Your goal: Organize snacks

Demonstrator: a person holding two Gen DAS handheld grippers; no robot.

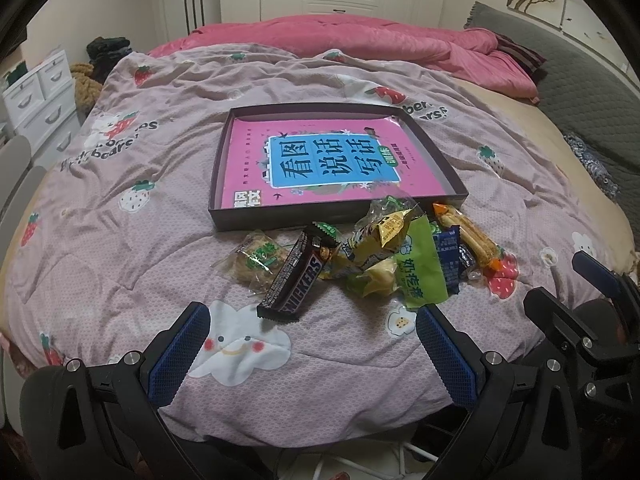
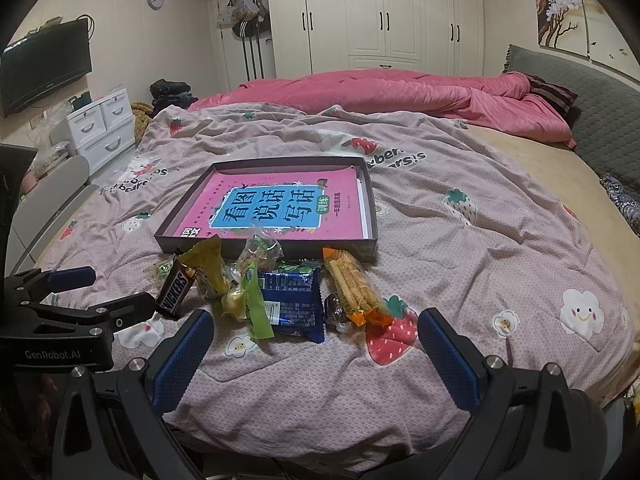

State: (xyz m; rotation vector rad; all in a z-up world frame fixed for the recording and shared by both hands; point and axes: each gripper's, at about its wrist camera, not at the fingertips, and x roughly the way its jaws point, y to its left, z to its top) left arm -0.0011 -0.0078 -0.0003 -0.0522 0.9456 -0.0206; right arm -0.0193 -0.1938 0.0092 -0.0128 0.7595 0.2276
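Jaws of both grippers stand wide apart and hold nothing — the left gripper (image 1: 312, 334) and the right gripper (image 2: 316, 340) hang low over the near edge of the bed (image 2: 500, 240), side by side, each aimed at the snack pile, a stance that suits choosing a first piece rather than carrying one. Ahead of both pairs of jaws, beyond the pile, lies the shallow dark box (image 1: 218, 184), its open face up and its near wall just behind the snacks; it probably serves as the receiving tray, which would explain why it sits so close. A pink book (image 1: 320, 160) lies flat on its floor.

Snacks lie in a loose heap on the quilt, none yet in the box. Straight ahead of the right jaws is the blue packet (image 2: 296, 304), with the long biscuit-stick pack (image 2: 352, 288) to its right. The Snickers bar (image 1: 294, 280) lies nearest the left jaws — free at its near end, so likely the easiest first pick. A green sachet (image 1: 422, 268) rests toward the left gripper's right finger.
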